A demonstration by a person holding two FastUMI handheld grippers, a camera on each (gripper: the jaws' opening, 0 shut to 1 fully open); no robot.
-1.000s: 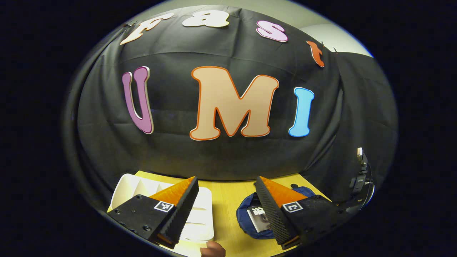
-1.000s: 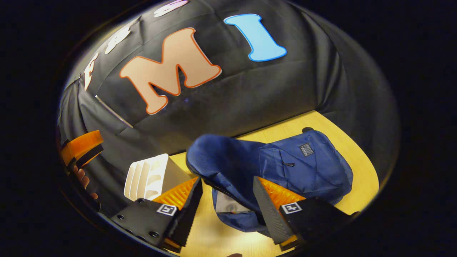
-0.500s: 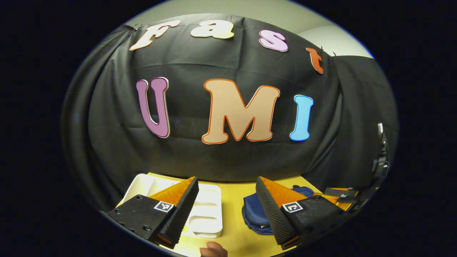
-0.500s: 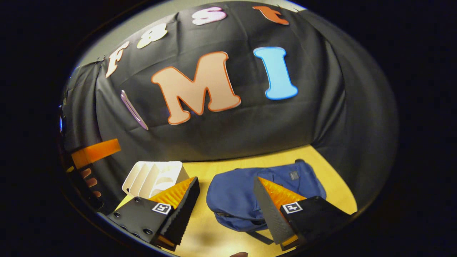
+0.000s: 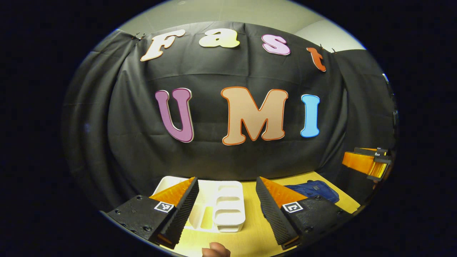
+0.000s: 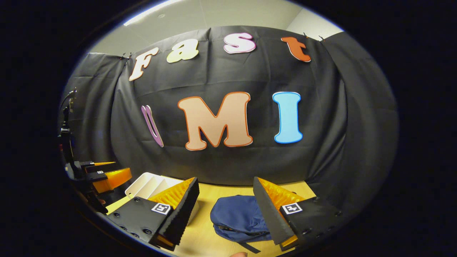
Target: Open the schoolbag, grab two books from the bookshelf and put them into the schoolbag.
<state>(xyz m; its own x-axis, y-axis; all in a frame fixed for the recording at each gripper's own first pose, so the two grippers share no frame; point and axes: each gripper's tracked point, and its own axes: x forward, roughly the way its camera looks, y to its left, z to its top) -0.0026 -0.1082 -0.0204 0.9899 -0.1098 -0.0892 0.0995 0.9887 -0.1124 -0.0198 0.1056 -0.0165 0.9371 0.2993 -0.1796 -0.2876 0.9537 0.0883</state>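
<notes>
Here the blue schoolbag [image 6: 238, 218] lies flat on the yellow table [image 6: 207, 237], just ahead of and below the right gripper [image 6: 226, 210], its long axis seeming to run away toward the booth's wall. The right gripper's jaws stand open and empty, and it looks the nearer one to the bag. The left gripper [image 5: 227, 208], also open and empty, hangs over the white bookshelf [image 5: 225, 210], which lies left of the bag with no books visible in it.

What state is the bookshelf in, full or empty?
Empty: the bookshelf lies on the table, its visible slots bare, no books between its dividers.
</notes>
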